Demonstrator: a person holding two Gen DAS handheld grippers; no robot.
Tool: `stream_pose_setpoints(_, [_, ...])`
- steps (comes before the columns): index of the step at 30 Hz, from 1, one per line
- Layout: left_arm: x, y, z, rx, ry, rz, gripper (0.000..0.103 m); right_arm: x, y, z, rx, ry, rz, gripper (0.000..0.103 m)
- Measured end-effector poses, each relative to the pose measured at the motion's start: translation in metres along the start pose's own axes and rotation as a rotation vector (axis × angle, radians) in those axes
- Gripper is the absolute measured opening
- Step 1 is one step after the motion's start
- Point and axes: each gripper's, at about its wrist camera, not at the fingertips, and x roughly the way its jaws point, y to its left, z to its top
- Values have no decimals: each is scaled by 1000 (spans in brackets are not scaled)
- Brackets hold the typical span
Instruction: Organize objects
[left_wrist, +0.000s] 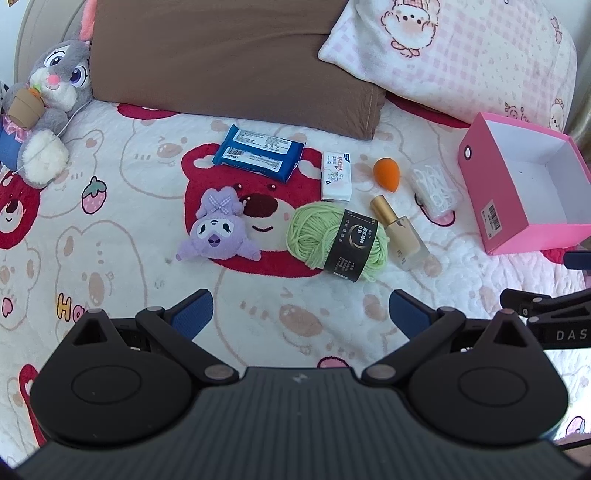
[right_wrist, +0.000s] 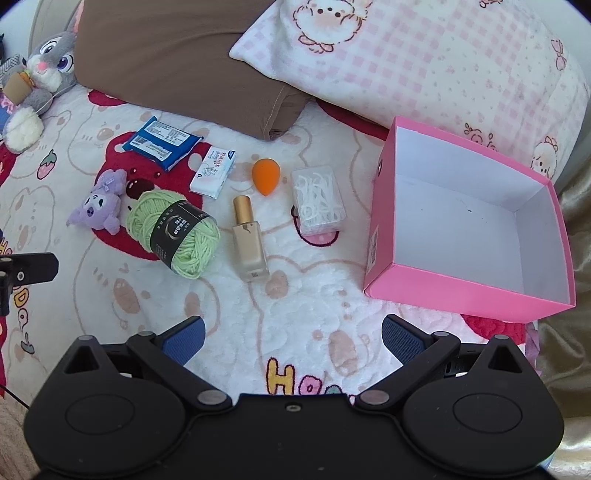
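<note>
A: Status? Both grippers look idle.

B: Yes. Left gripper (left_wrist: 301, 314) has jaws spread wide, nothing between them, hovering over the quilt (left_wrist: 110, 266) short of the items. Right gripper (right_wrist: 291, 339) same: wide open, empty, hovering near the front corner of the pink box (right_wrist: 443, 291).

A: Box state?

B: Open top, white inside, nothing in it. It sits to the right of the item row, so my read is everything goes in there.

A: Layout?

B: Loose cluster mid-bed, all apart from the box. Blue wet-wipe pack (right_wrist: 162, 142) and tissue pack (right_wrist: 214, 171) at the back; purple plush (right_wrist: 98, 208), green yarn ball (right_wrist: 173, 232), foundation bottle (right_wrist: 249, 240) in front; orange makeup sponge (right_wrist: 266, 176) and clear floss-pick box (right_wrist: 319, 201) nearest the pink box.

A: Orientation of the bottle?

B: Lying flat, long axis running away from the camera, gold cap at the far end, base toward the right gripper. Yarn's long axis is diagonal, label band across its middle.

A: First pick?

B: Probably the floss picks or sponge with the right; shortest carry. Bottle wants a grip across its narrow width.
</note>
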Motion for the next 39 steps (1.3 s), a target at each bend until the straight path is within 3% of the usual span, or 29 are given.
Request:
stream_pose_setpoints(3, [3, 4, 10, 9, 23, -41, 100, -5, 7, 7, -33, -38, 30, 103])
stream_pose_setpoints(8, [3, 11, 32, 73, -47, 49, 100, -9, 22, 18, -118, -197, 142, 103])
stream_pose_setpoints(12, [19, 22, 56, 63, -59, 41, 100, 6, 36, 25, -202, -294, 224, 103])
stream_pose_setpoints(20, [86, 25, 74, -17, -34, -144, 100, 70, 41, 33, -114, -201, 339, 99])
stream_pose_setpoints(24, [114, 32, 68, -82, -12, -167, 100, 84, 44, 24, -94, -200, 388, 99])
stream_pose_setpoints(30, [135, 43, 53, -97, -38, -244, 100, 105, 47, 14, -62, -208, 392, 99])
stream_pose_setpoints(33, [137, 42, 45, -66, -72, -229, 97, 117, 50, 8, -46, -195, 396, 99])
stream_pose_setpoints(39, [146, 44, 39, -40, -106, -299, 88, 128, 67, -1, -121, -222, 370, 99])
